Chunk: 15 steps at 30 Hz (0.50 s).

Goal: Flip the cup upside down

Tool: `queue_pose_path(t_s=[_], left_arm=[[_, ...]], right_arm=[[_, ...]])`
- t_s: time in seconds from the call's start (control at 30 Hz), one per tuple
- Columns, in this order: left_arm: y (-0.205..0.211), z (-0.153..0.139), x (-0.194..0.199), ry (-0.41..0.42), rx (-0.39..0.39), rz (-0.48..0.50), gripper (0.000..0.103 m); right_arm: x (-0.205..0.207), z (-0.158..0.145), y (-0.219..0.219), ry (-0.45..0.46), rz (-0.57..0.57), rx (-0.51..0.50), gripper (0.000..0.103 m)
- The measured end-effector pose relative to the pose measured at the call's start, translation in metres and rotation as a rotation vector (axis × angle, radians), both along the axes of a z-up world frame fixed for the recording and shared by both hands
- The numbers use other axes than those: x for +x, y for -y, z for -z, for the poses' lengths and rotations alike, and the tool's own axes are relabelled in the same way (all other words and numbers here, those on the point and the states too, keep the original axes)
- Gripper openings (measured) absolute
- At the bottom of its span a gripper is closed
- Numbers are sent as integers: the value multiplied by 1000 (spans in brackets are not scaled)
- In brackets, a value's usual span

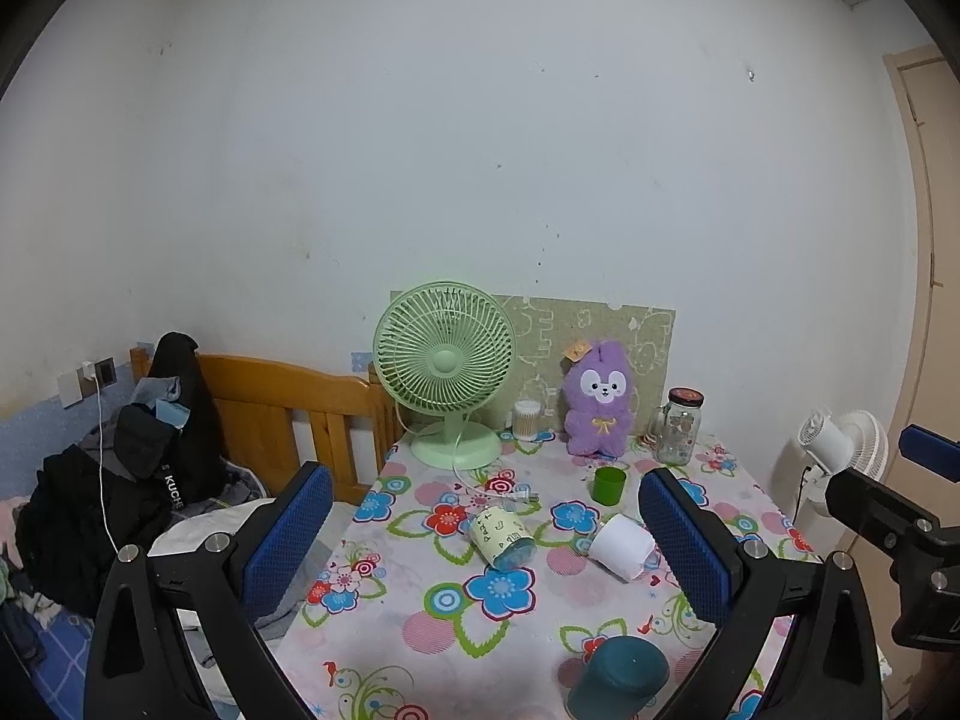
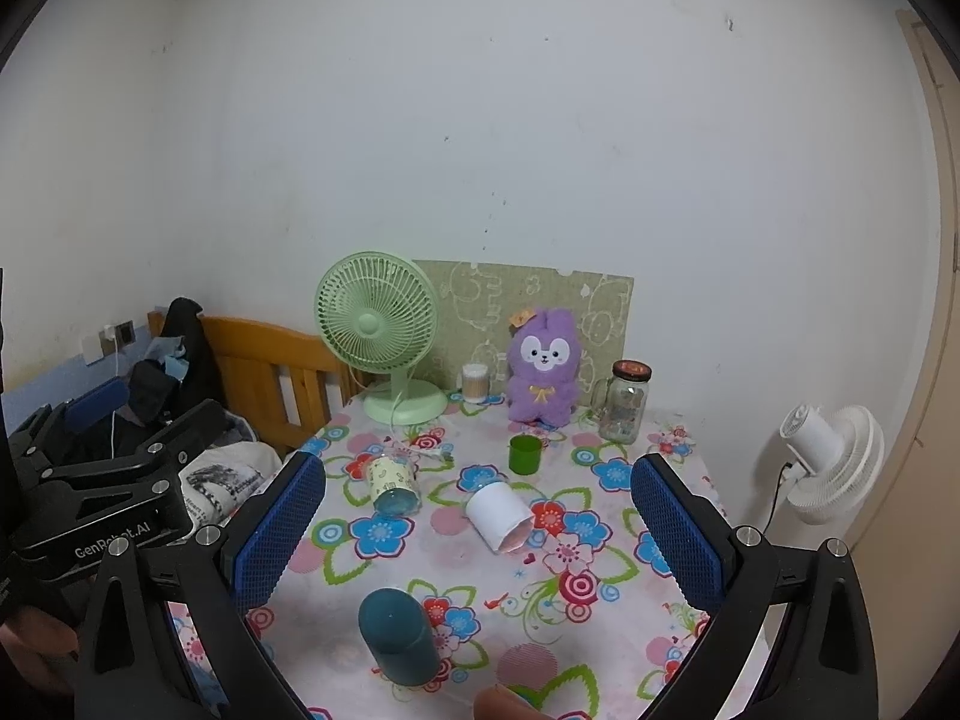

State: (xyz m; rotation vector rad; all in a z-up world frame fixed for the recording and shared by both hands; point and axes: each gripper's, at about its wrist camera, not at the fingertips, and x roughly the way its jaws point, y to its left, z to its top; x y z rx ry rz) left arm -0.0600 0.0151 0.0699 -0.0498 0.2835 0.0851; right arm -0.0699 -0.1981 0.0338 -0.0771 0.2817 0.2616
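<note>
A dark teal cup (image 2: 399, 636) stands upside down near the front of the floral table (image 2: 576, 576); it also shows in the left wrist view (image 1: 618, 678). A white cup (image 2: 499, 516) (image 1: 621, 546) and a pale patterned cup (image 2: 393, 485) (image 1: 501, 537) lie on their sides mid-table. A small green cup (image 2: 525, 453) (image 1: 609, 484) stands upright behind them. My left gripper (image 1: 486, 546) and right gripper (image 2: 478, 531) are open and empty, held above the table's front.
A green desk fan (image 2: 384, 336), a purple plush toy (image 2: 543, 366), a swab jar (image 2: 475, 383) and a glass jar mug (image 2: 627, 402) line the back. A wooden bed (image 1: 270, 408) with clothes is left. A white fan (image 2: 831, 462) stands right.
</note>
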Motion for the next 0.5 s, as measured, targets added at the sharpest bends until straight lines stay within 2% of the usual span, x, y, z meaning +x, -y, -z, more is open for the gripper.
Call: queue_pose_path(t_s=[0.5], left_arm=[[7,3,2,-7,18,20,103]], right_arm=[[5,5,4,-17,0,10,103]])
